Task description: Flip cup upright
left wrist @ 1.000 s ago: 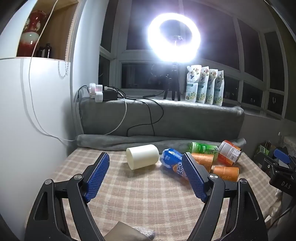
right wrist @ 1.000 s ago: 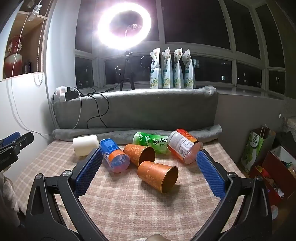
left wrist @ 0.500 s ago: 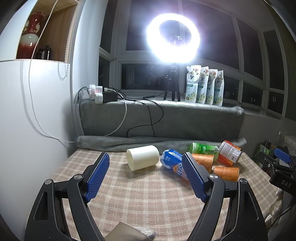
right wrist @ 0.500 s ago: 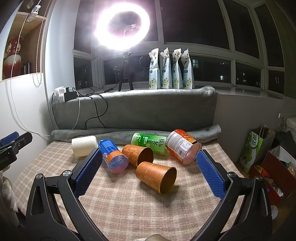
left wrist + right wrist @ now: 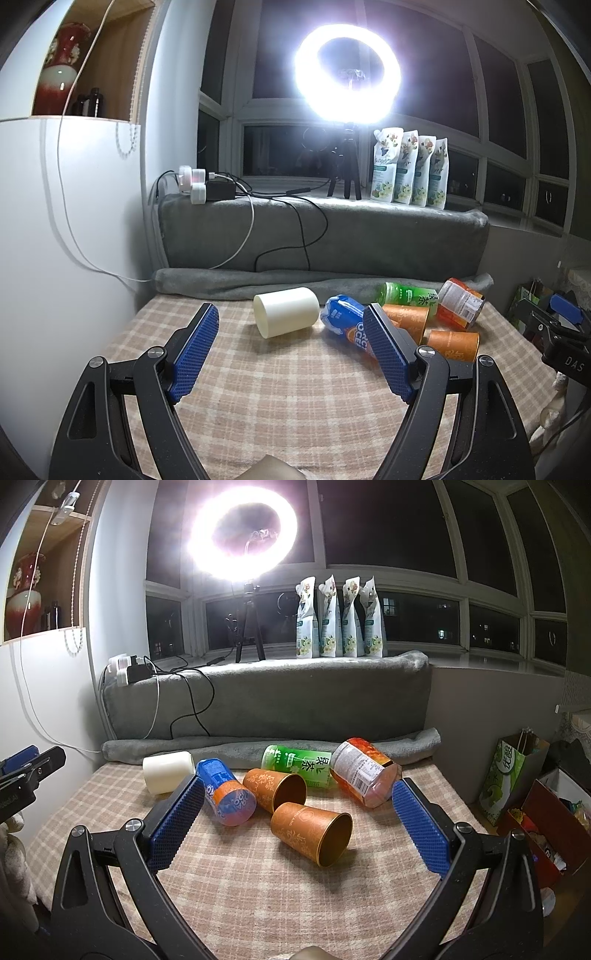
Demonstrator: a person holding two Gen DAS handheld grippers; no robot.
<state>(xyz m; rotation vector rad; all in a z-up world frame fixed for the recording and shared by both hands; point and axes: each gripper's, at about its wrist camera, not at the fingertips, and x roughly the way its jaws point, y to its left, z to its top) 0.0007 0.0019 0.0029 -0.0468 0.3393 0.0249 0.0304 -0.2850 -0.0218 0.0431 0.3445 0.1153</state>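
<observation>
Through the left wrist camera I see my left gripper [image 5: 290,349] with fingers spread wide, grasping nothing, above the checked bench [image 5: 295,406]; the cream cup [image 5: 286,312] lies on its side just ahead. Through the right wrist camera, my right gripper [image 5: 295,821] is likewise spread and empty, the near orange cup [image 5: 312,832] lying on its side between the fingers, another orange cup [image 5: 275,788] behind it.

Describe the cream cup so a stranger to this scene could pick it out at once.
Start at the checked cloth below the grey blanket roll. Six containers lie tipped over there; the cream cup is at the far left end, beside the blue can. It is the only plain, pale, unprinted one; the two other cups are orange and patterned.
</observation>
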